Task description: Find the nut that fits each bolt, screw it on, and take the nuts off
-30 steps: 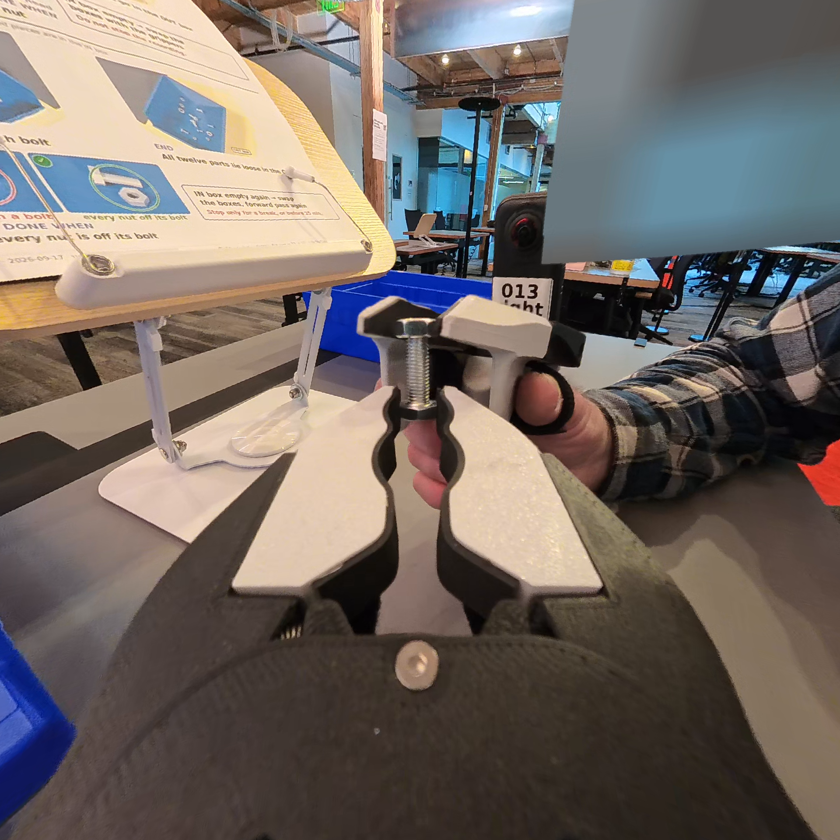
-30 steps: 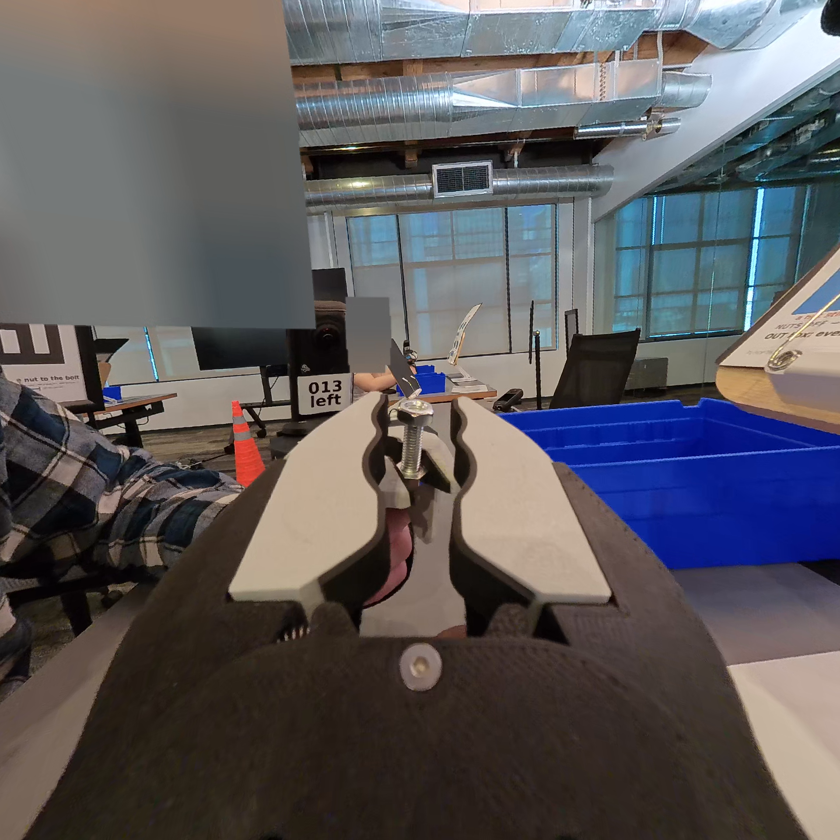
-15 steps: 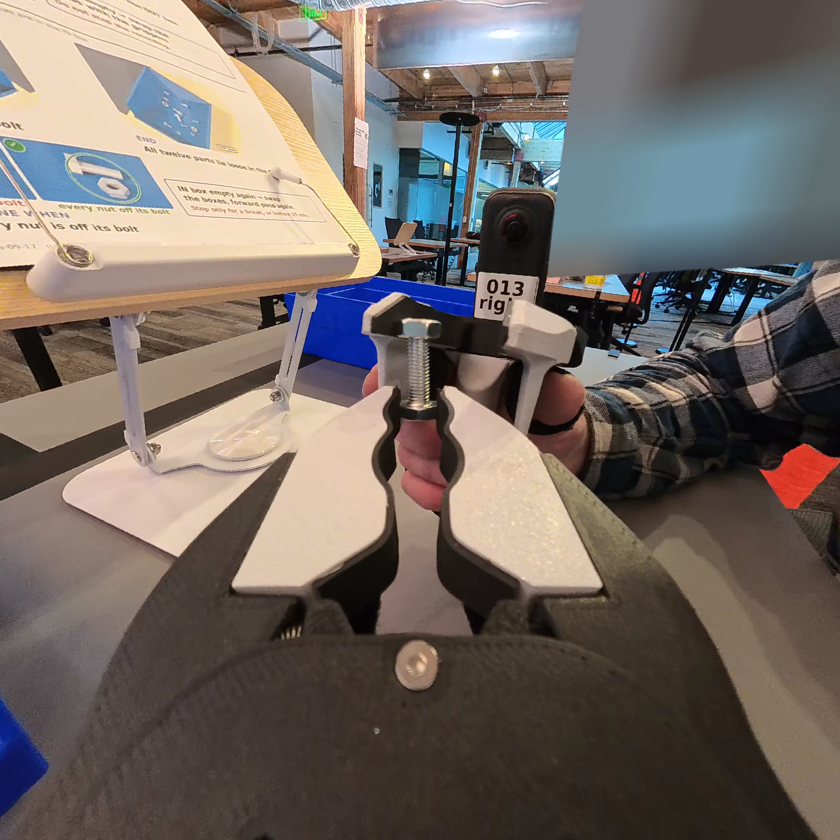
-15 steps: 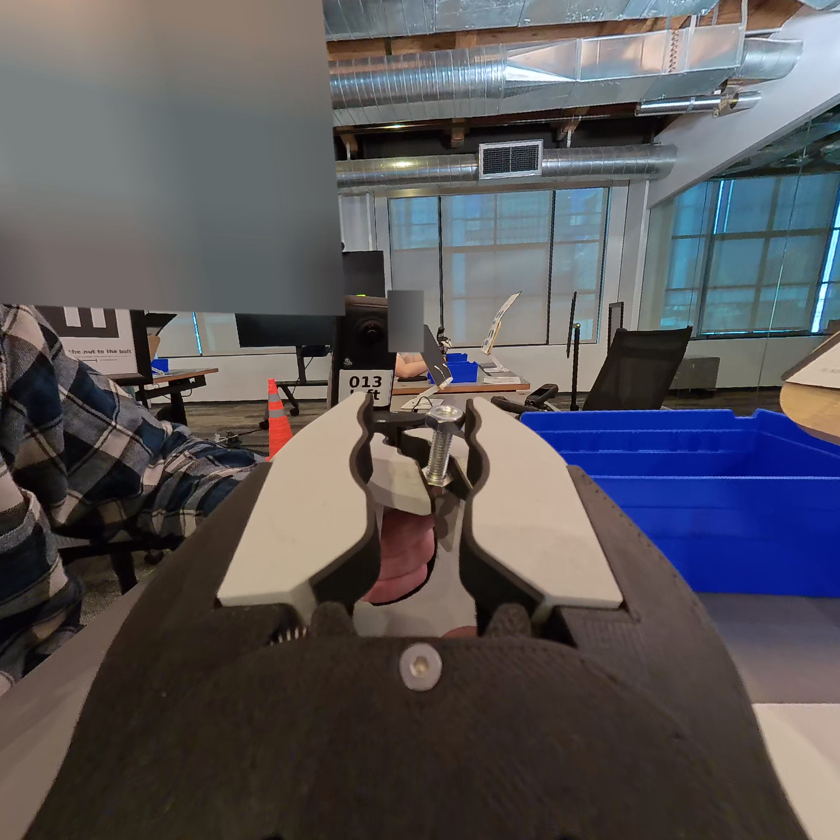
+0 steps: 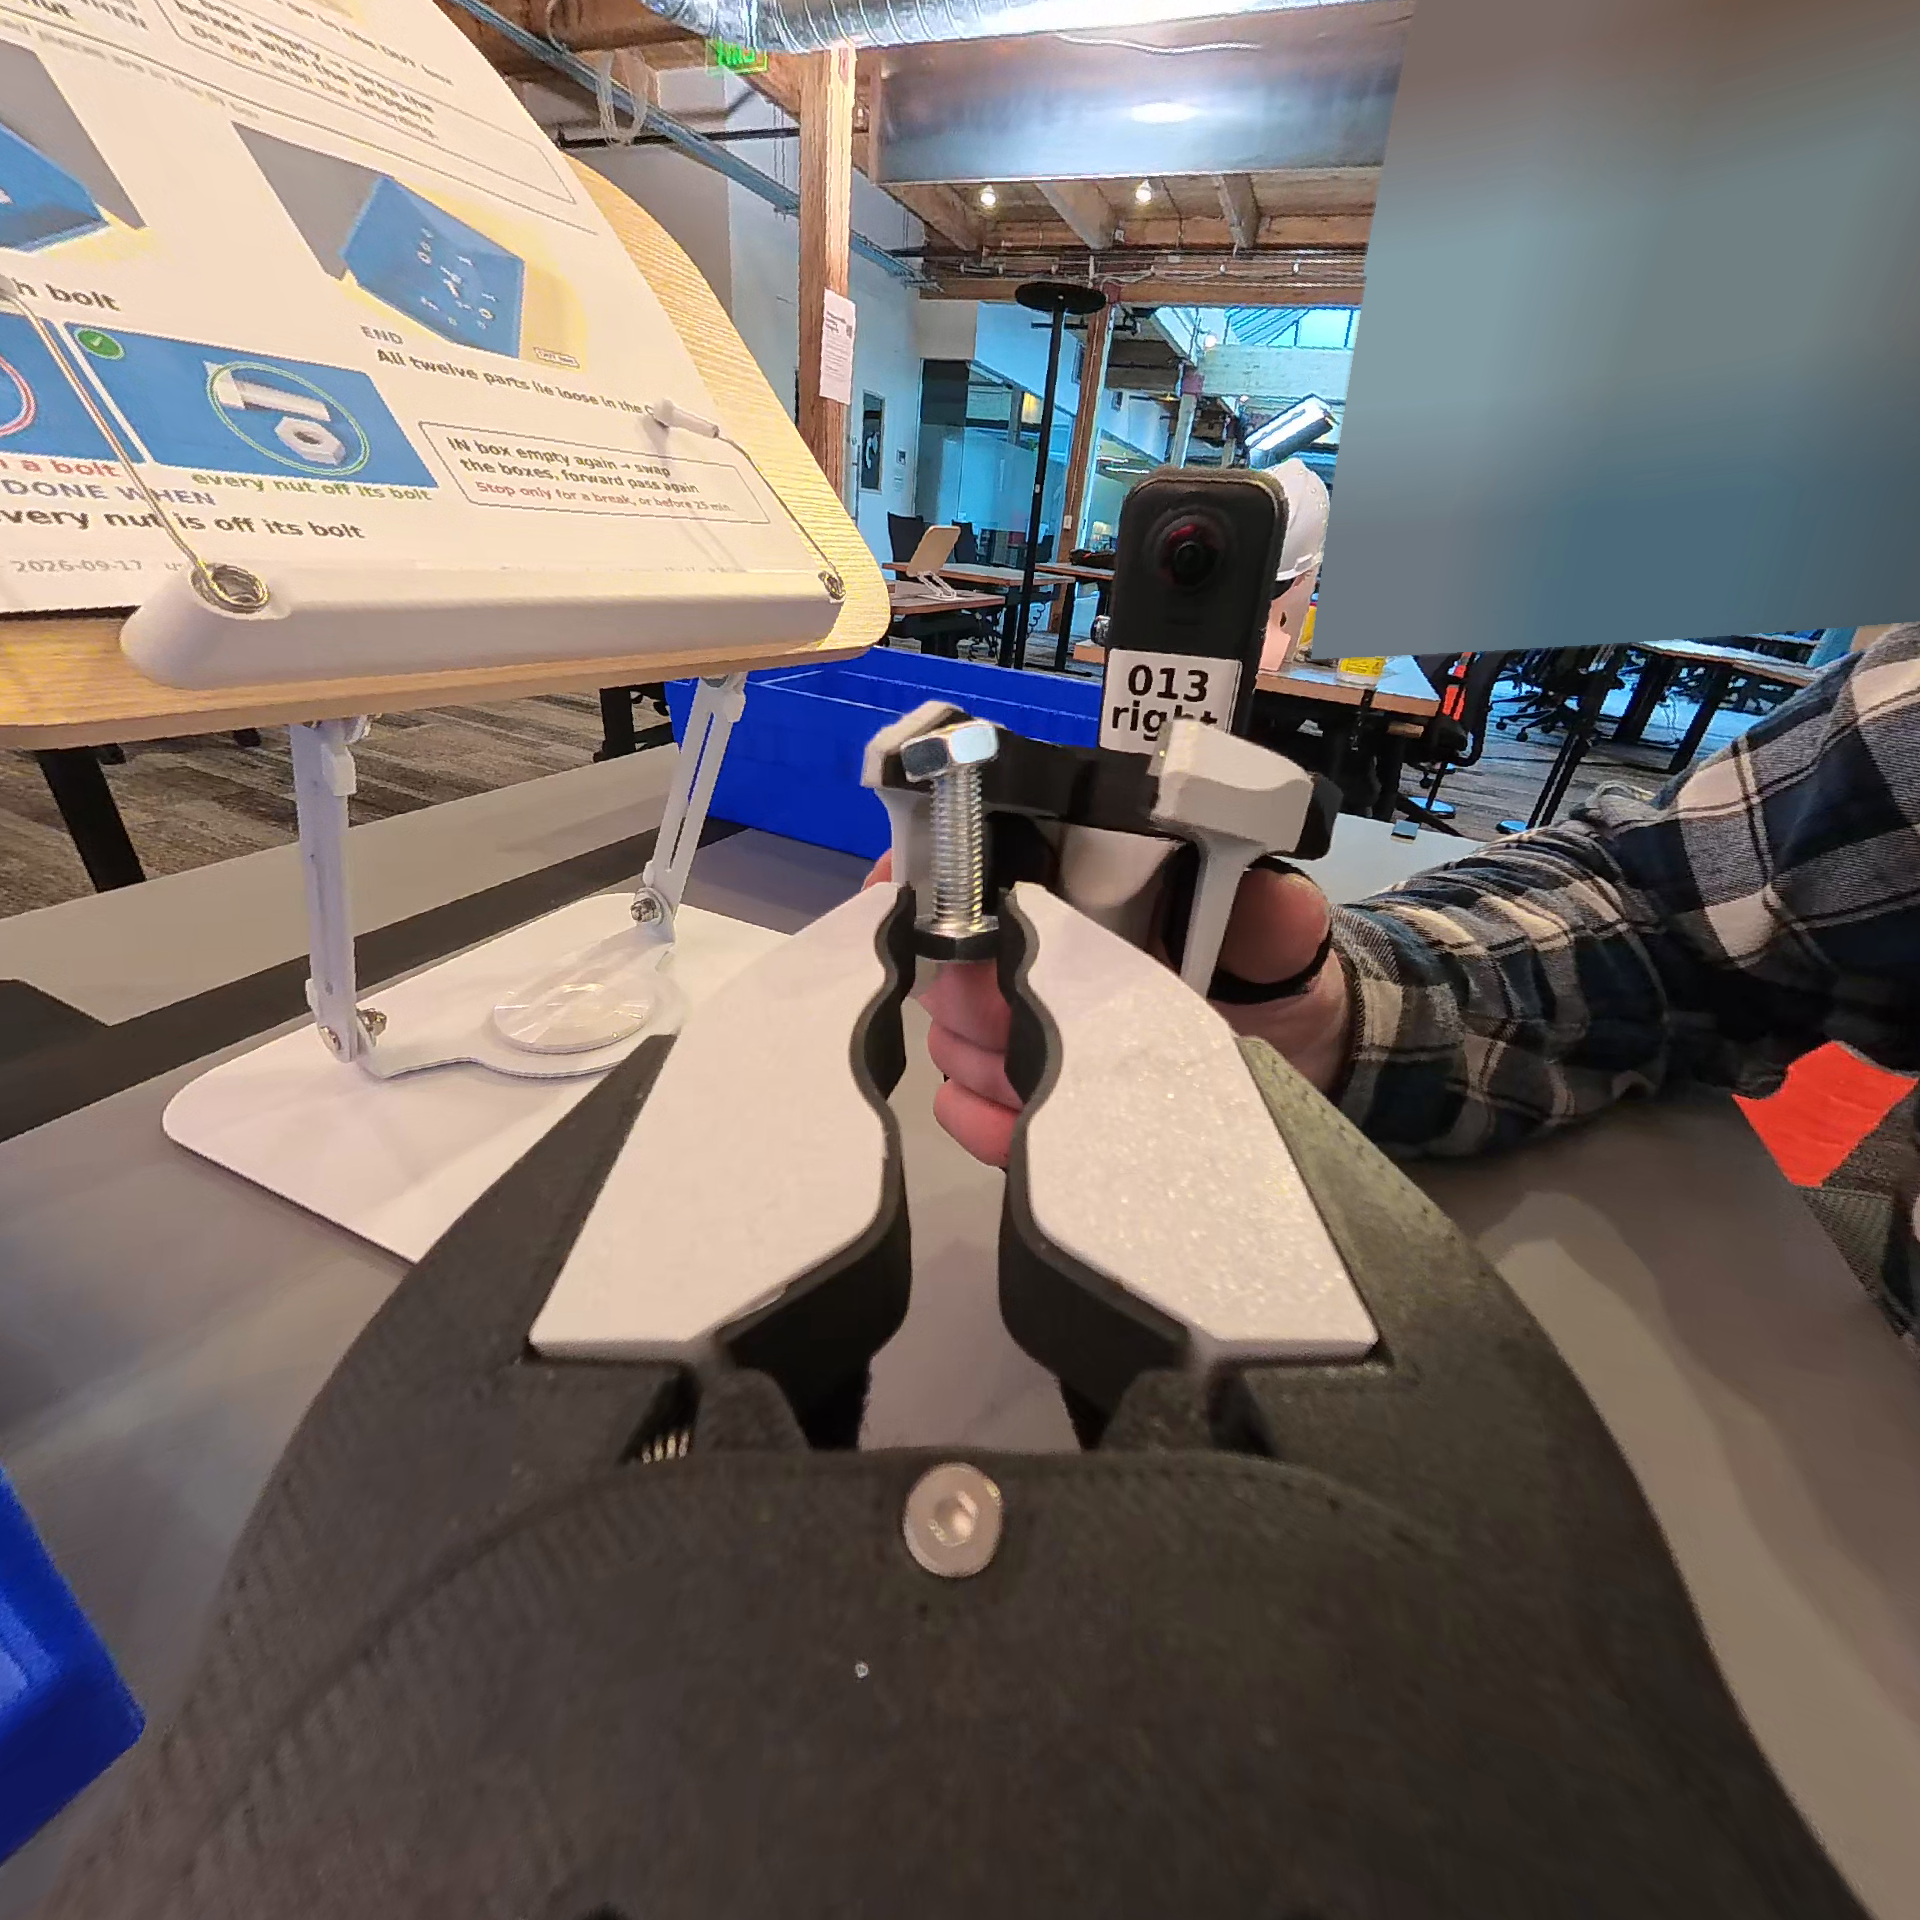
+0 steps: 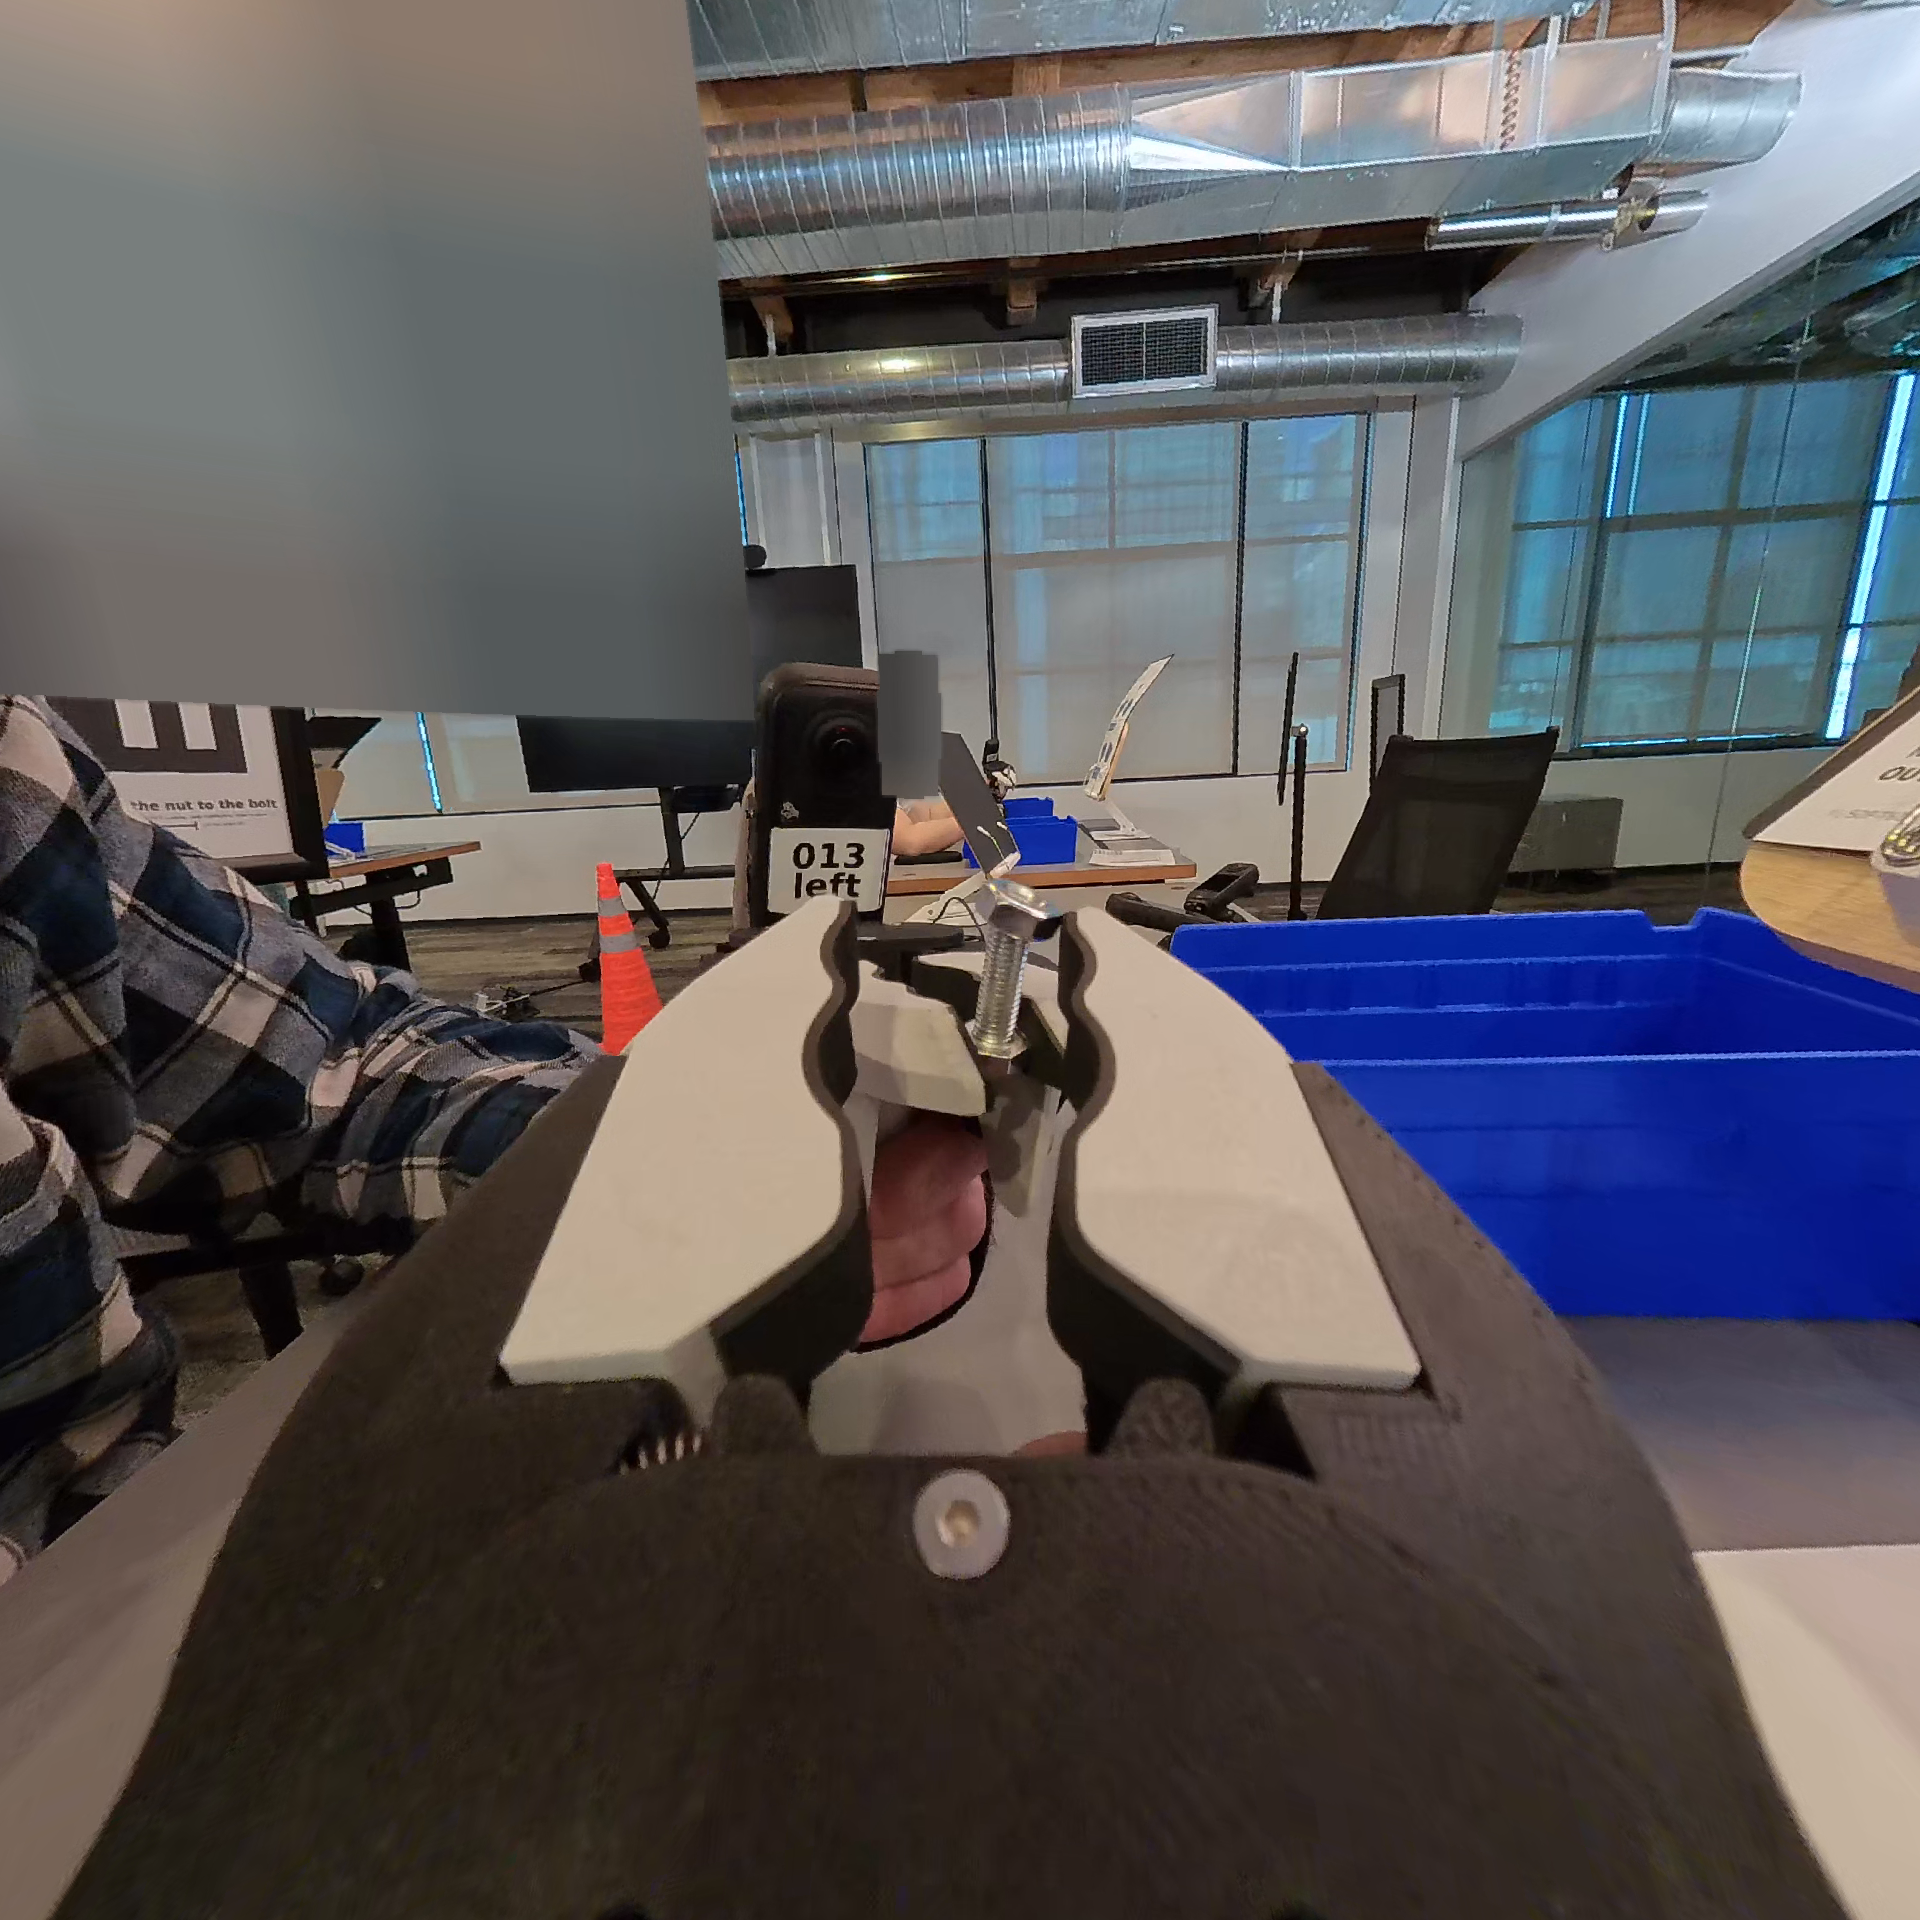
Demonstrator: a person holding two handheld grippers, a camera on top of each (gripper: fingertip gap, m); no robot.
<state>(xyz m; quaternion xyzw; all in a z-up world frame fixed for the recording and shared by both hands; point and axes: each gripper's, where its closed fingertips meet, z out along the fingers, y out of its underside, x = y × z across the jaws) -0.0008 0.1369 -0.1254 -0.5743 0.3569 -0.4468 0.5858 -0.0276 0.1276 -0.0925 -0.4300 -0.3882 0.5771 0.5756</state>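
My left gripper [image 5: 956, 920] is shut on a dark nut [image 5: 954, 938] threaded onto the lower end of a silver bolt [image 5: 958, 831]. The bolt stands upright above the table with its hex head on top. My right gripper [image 6: 961, 935] faces it and is open. Its fingers straddle the bolt's head without pressing on it. In the right wrist view the bolt [image 6: 1006, 977] stands close to the right finger [image 6: 1143, 1091], with the nut [image 6: 995, 1042] below in the left gripper's tips. The right gripper also shows in the left wrist view [image 5: 1060, 774].
A white stand with an instruction sheet [image 5: 416, 416] rises at the left on the grey table [image 5: 1662, 1299]. A blue bin [image 6: 1558, 1091] sits to the right of my right gripper, and a second bin corner [image 5: 42, 1662] shows low left. A plaid sleeve [image 5: 1610, 914] reaches in. The tips of both grippers are at nearly the same place.
My right gripper's fingers have spread wider around the bolt's head, and it has shifted so the bolt now stands near its right finger. My left gripper has kept its hold on the nut.
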